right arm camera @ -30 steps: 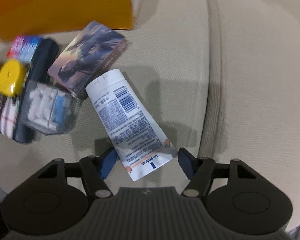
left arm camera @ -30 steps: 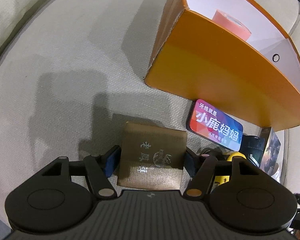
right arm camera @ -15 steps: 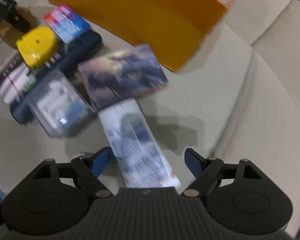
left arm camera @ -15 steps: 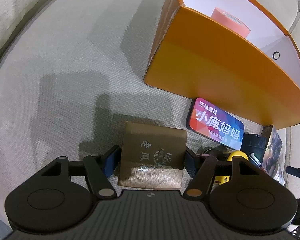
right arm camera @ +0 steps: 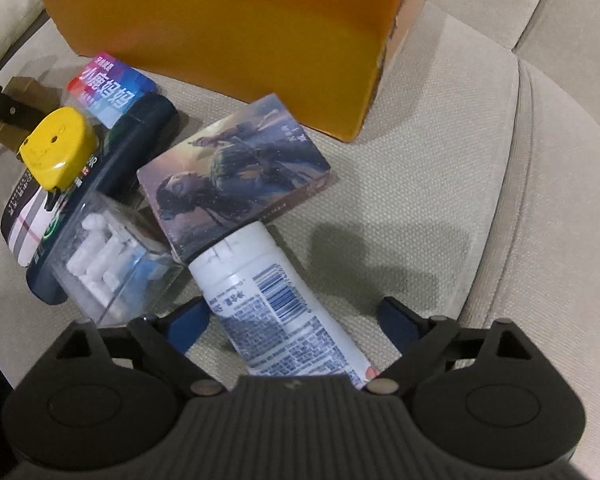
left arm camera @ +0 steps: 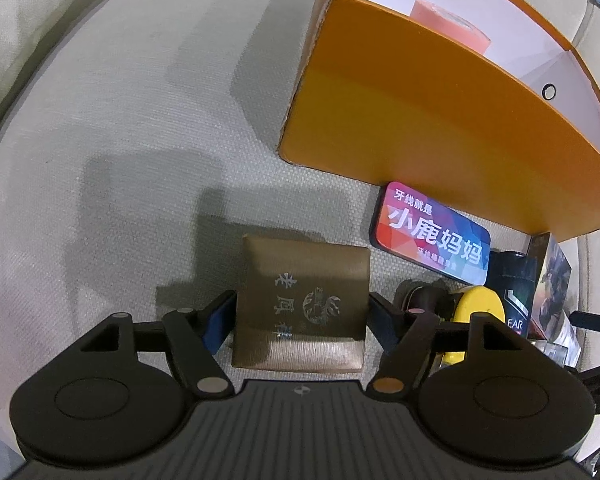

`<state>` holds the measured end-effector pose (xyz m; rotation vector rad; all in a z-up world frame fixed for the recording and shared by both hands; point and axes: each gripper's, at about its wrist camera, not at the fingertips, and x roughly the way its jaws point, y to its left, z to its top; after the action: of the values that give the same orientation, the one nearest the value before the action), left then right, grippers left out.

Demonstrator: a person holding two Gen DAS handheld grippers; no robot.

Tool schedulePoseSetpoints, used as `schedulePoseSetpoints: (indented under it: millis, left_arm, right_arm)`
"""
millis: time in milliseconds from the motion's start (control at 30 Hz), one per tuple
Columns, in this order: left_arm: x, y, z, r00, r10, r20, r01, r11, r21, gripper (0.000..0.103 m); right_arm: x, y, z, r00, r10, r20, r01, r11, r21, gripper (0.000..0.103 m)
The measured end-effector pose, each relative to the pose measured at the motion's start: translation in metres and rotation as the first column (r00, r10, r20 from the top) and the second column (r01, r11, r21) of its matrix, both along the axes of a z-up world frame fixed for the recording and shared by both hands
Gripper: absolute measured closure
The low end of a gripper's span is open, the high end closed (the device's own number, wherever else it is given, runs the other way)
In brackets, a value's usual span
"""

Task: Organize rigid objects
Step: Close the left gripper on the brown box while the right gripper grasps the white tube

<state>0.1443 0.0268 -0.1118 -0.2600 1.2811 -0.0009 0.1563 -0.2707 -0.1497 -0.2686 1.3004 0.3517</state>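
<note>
Left wrist view: my left gripper (left arm camera: pixel 302 314) straddles the flat bronze brushed-metal box (left arm camera: pixel 302 304), jaws just widened, pads beside its edges, seemingly not pressing. It lies near the orange cardboard box (left arm camera: pixel 440 136), ready for loading.

Right wrist view: my right gripper (right arm camera: pixel 292 320), jaws just spread wide, brackets the white lotion tube (right arm camera: pixel 276 308), which lies free on the cushion before that orange box.

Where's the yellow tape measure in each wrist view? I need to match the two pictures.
Left wrist view: the yellow tape measure is at lower right, partly hidden behind the left tool's right finger.
Right wrist view: the same tape measure is at far left, lying on a dark package.
Shared landmark: the orange box, with the colourful floss pack lying just in front of it.
</note>
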Motion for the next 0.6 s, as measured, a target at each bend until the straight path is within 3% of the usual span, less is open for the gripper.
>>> schedulePoseSetpoints:
  millis: [233,600]
  left_arm:
    - [-0.0008,0.0007,-0.0007,1.0,-0.007,0.001,0.007,1.0,-0.002,0.019]
    - [-0.0008,0.0009,0.001,1.0,-0.007,0.001,0.007,1.0,-0.003,0.019]
  right_arm:
    - [0.0025,-0.0088,-0.0064,1.0,-0.007,0.005,0.007,0.999,0.031,0.005]
    - [-0.0058,-0.0073,0.0001,0.999,-0.039,-0.002,0.039,0.999,0.033,0.009]
